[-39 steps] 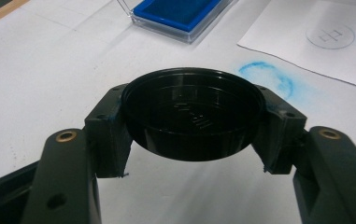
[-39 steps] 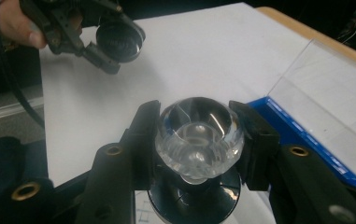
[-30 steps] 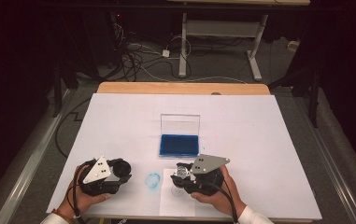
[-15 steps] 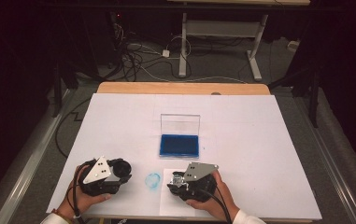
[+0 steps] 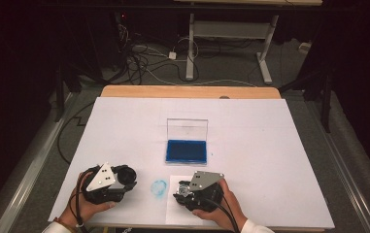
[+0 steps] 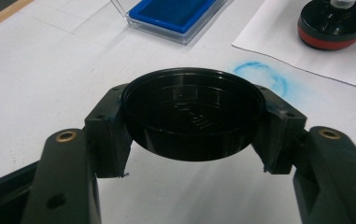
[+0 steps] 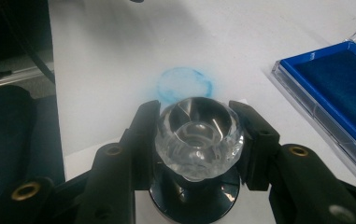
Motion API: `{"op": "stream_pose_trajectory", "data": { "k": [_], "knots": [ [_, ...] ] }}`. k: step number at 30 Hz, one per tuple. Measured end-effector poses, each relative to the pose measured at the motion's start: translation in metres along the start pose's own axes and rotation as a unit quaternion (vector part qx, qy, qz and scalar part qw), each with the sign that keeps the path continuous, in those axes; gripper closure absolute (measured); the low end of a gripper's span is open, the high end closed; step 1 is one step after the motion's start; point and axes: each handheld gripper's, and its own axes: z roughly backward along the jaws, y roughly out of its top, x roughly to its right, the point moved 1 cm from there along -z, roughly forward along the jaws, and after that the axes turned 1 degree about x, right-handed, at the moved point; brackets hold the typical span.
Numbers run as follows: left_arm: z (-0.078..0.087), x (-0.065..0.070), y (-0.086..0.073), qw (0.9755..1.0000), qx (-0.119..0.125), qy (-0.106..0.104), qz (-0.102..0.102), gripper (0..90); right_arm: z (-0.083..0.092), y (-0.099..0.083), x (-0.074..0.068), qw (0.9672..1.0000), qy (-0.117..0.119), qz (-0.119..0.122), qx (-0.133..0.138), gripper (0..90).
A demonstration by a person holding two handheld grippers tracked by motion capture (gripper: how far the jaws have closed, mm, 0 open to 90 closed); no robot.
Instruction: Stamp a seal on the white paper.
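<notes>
We held the black round cap [image 6: 192, 116] clamped in our left gripper [image 5: 124, 180]. Our right gripper [image 5: 185, 190] gripped the stamp [image 7: 198, 135] by its clear knob, over the paper sheet [image 5: 173, 213] near the blue ink pad [image 5: 186, 151].

Dark room; grey floor [image 5: 37, 145], tangled cables [image 5: 143, 58], white-legged desk [image 5: 231, 34] behind.

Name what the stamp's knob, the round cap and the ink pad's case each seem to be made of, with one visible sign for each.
Stamp's knob: clear, glossy, faceted, probably acrylic, possibly glass; it catches highlights and shows the base through it.
Round cap: black moulded plastic, semi-gloss, with raised lettering inside.
Ink pad's case: clear hard plastic; the lid stands open and see-through above the matt blue pad, which looks like felt.
</notes>
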Motion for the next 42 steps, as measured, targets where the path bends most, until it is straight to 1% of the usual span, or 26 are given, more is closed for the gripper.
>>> {"op": "stream_pose_trajectory", "data": {
  "k": [4,6,11,14,16,22,26,31,42],
  "knots": [
    [0.0000,0.0000,0.0000,1.0000,0.001,-0.001,0.000,36.2,-0.0004,-0.0019,0.0024,1.0000,-0.004,-0.003,-0.001,56.7],
    [-0.0001,0.0000,0.0000,1.0000,0.000,-0.001,0.000,36.2,-0.0014,-0.0034,0.0036,1.0000,-0.001,-0.009,0.003,56.7],
    [-0.0001,-0.0006,-0.0001,1.0000,0.000,0.000,0.001,36.2,-0.0018,-0.0027,0.0006,1.0000,0.000,-0.002,0.000,56.8],
    [-0.0002,0.0000,0.0000,1.0000,0.000,-0.001,0.001,36.2,-0.0020,-0.0036,0.0020,1.0000,0.002,-0.009,0.002,56.8],
    [-0.0005,0.0001,-0.0001,1.0000,0.000,-0.001,0.002,36.2,-0.0016,-0.0055,0.0025,0.9998,0.003,-0.020,0.002,56.8],
    [-0.0011,0.0011,0.0003,1.0000,-0.002,-0.002,0.001,36.2,-0.0016,-0.0057,0.0002,0.9999,-0.006,-0.016,-0.002,56.8],
    [-0.0015,0.0014,0.0001,1.0000,-0.003,-0.003,0.002,36.2,-0.0017,-0.0065,0.0004,0.9999,-0.007,-0.010,-0.004,56.8],
    [-0.0022,0.0019,0.0003,1.0000,-0.003,-0.004,0.001,36.2,-0.0021,-0.0068,0.0004,0.9999,-0.008,-0.005,-0.006,56.8],
    [-0.0017,0.0017,0.0002,1.0000,-0.003,-0.004,0.001,36.2,-0.0027,-0.0080,0.0017,1.0000,-0.002,-0.008,-0.005,56.9]
  ]
}}
